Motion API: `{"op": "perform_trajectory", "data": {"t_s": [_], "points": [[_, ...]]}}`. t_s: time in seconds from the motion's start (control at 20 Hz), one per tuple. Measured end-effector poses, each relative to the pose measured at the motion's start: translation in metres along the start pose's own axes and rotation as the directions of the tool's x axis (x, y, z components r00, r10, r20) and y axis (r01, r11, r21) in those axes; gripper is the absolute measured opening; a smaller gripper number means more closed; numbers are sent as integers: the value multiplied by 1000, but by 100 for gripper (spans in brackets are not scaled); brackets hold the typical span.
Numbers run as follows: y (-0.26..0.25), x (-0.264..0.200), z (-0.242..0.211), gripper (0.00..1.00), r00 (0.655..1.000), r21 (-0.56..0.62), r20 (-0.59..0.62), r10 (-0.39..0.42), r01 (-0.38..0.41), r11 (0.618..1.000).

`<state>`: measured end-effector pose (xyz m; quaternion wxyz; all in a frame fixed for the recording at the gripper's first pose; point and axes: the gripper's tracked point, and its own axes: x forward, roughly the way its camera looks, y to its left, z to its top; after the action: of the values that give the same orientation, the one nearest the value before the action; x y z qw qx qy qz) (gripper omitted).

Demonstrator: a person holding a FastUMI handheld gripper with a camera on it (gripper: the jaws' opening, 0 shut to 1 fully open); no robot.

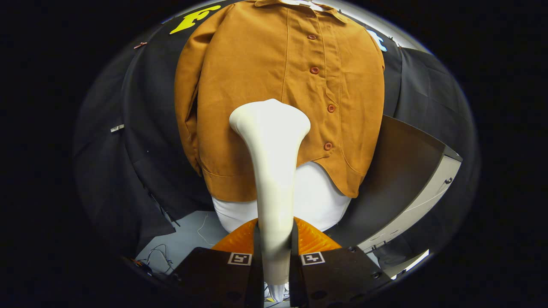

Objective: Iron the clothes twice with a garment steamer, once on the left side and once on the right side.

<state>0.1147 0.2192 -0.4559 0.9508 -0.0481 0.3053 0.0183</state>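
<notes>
An orange-brown buttoned shirt hangs over a white garment straight ahead of me. My gripper is shut on the handle of a white garment steamer, both fingers pressed against its narrow neck. The steamer's wide head rises beyond the fingertips and stands in front of the shirt's lower middle, just left of the button row. Whether the head touches the cloth I cannot tell.
A grey table or cabinet stands at the right of the shirt, close to its hem. Black cloth hangs at the left. Loose cables lie on the pale floor below left.
</notes>
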Motion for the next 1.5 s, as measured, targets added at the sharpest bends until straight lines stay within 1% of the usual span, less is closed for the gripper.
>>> {"op": "perform_trajectory", "data": {"t_s": [0.3, 0.5, 1.05, 1.35, 1.5], "points": [[-15, -39, 17, 26, 999, 6, 34, 9, -9, 1000], [-26, -69, 38, 26, 997, 13, 77, 11, -12, 1000], [-64, -149, 120, 26, 978, 37, 210, 8, -17, 999], [-87, -199, 168, 27, 963, 78, 269, 5, -27, 997], [-99, -218, 189, 26, 953, 74, 302, 1, -25, 997]]}}
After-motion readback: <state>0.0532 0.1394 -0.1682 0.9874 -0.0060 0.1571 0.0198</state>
